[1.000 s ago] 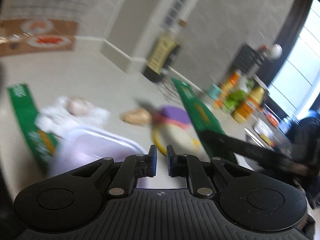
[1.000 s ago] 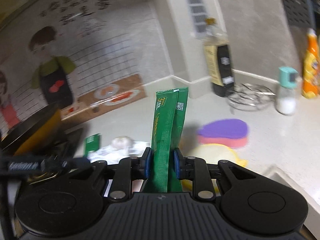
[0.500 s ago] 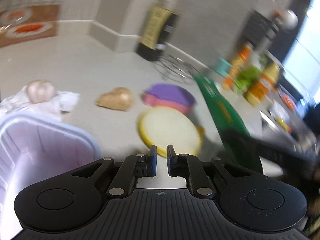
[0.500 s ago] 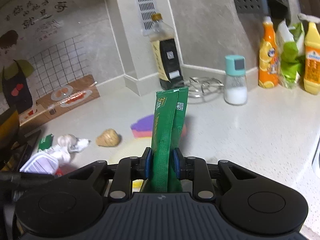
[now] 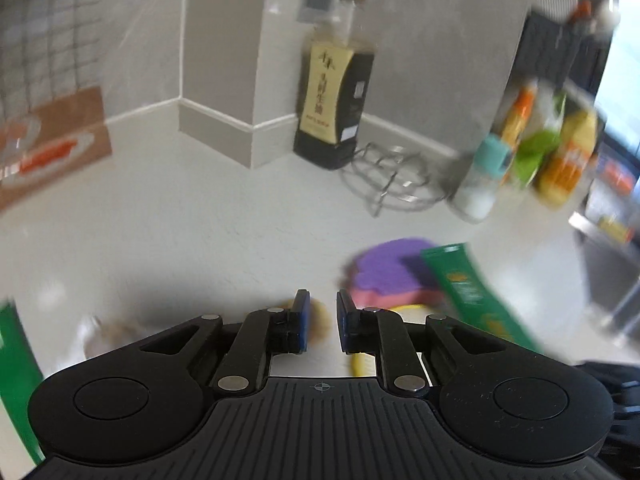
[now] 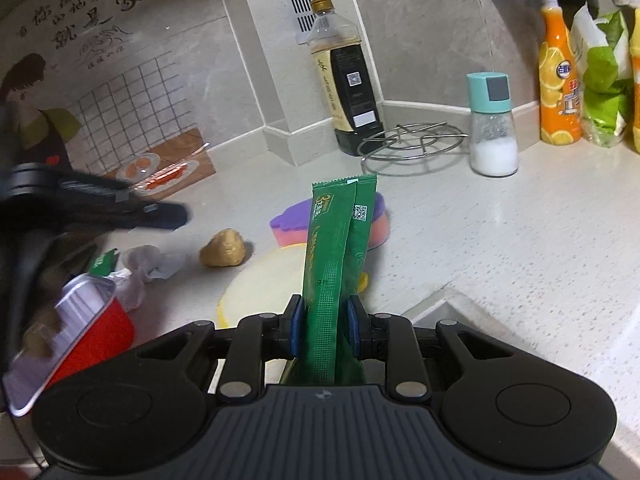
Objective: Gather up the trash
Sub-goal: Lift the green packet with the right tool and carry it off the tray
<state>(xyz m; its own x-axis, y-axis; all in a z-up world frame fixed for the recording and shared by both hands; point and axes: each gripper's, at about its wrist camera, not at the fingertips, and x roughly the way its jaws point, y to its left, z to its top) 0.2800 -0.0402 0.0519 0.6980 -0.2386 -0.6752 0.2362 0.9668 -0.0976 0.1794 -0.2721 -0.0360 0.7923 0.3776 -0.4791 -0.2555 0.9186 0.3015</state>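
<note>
Two green sachets [image 6: 336, 264] pinched in right claw [image 6: 323, 330]

A dark sauce bottle [image 6: 352, 92] stands at twelve o'clock against the wall on the pale table [image 6: 500, 248], touching a wire trivet [image 6: 412, 144] at its one o'clock. A salt shaker [image 6: 493, 128] with a teal cap stands just beside the trivet; an orange bottle [image 6: 558, 76] stands at two o'clock. A purple-and-pink sponge [image 6: 288, 224] lies mid-table.

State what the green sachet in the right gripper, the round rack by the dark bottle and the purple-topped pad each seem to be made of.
Green sachet: glossy plastic or foil film, with crimped seams. Round rack: bare metal wire, shiny. Purple-topped pad: probably sponge foam, matte, layered purple over pink.
</note>
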